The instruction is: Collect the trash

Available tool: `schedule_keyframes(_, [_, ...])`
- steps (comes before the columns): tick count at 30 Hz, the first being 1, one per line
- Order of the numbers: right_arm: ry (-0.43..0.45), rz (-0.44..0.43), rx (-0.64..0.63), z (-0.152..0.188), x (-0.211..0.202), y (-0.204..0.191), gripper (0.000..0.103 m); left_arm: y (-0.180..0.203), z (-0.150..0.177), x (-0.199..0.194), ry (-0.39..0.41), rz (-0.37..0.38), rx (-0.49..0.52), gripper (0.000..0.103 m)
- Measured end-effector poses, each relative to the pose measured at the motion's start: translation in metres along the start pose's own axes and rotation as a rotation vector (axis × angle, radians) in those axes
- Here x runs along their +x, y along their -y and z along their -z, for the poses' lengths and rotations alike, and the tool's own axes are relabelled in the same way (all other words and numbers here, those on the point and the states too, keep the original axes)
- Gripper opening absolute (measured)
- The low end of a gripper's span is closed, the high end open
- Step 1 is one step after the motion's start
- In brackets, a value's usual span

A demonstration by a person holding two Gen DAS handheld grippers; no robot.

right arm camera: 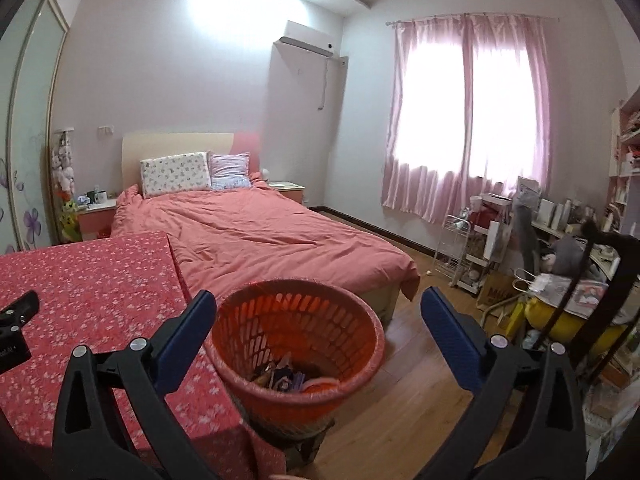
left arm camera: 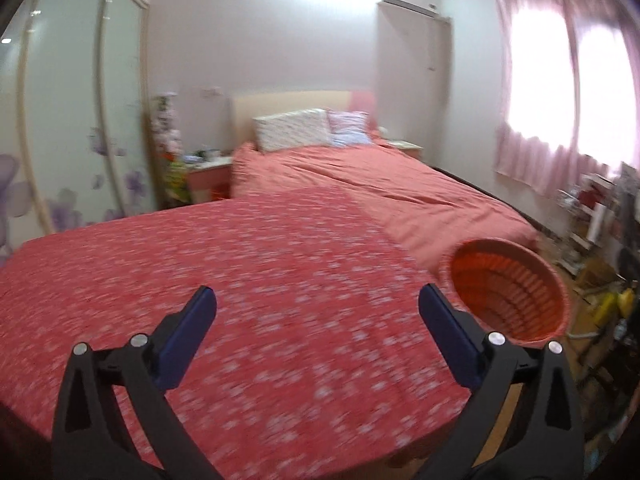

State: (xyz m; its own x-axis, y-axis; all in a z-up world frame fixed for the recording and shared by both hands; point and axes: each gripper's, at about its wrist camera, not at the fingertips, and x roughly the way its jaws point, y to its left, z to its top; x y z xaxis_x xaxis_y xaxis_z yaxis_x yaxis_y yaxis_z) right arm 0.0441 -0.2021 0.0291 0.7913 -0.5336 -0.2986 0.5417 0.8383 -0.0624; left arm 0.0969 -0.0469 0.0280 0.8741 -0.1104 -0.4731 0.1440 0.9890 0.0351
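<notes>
no text clear enough to read

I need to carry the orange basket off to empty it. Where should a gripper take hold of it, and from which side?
Grip the orange basket at its top rim, probably from above with one finger inside and one outside. The wall is thin, slotted and flares upward, and the whole body looks too wide for the open right gripper. Its near rim is unobstructed.

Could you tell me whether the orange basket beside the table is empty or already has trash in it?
Not empty: the orange basket holds a small pile of wrappers at its bottom.

Pink bed (right arm camera: 256,236), two pillows (right arm camera: 176,174), pink curtains (right arm camera: 468,120).
</notes>
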Motion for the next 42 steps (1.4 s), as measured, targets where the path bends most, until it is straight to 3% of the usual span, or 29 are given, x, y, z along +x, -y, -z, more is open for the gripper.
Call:
schedule_keyframes(7, [-0.005,-0.016,0.034,0.014,-0.032,0.000,0.101,-0.027,0.028,-0.040,0.027,-0.093,-0.046,0.099])
schedule_keyframes(15, [-0.088,-0.042,0.039,0.027,-0.036,-0.006,0.101,-0.038,0.046,-0.071,0.051,-0.110,-0.085,0.099])
schedule_keyframes(20, [-0.144,-0.053,0.048,0.033,-0.036,-0.007,0.101,-0.042,0.057,-0.073,0.021,-0.109,-0.101,0.099])
schedule_keyframes(42, [-0.213,-0.052,0.002,0.055,-0.037,-0.023,0.101,-0.036,0.078,-0.062,-0.082,-0.066,-0.118,0.099])
